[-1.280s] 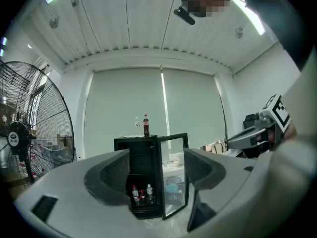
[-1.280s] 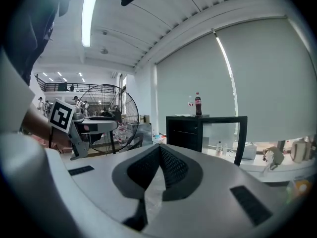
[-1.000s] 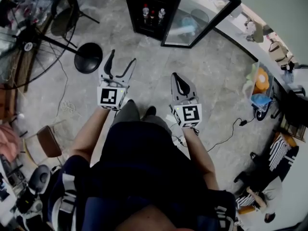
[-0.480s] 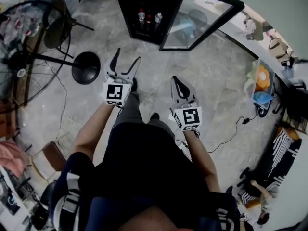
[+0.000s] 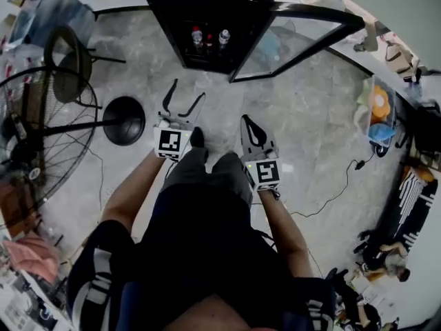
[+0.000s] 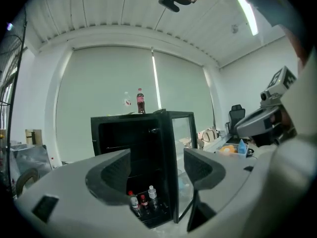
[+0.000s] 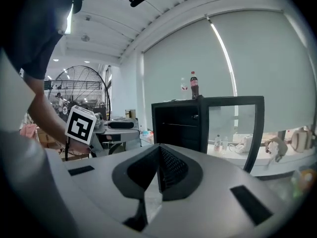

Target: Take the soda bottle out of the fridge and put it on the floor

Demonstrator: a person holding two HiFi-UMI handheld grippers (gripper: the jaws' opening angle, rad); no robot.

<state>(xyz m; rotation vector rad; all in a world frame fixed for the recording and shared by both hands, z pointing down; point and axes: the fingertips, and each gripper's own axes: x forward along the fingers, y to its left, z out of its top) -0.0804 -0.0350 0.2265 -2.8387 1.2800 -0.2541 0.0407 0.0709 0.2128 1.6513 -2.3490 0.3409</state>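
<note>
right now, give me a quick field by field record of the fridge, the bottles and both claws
fridge: black, standing on the floor ahead of the person
glass door: swung open, at the head view's right
inside: three bottles upright on the lowest level
on top: a dark soda bottle, upright
left claw: open, empty, pointed at the fridge opening, not inside it
right claw: shut, empty
task state: no bottle gripped or on the floor yet
</note>
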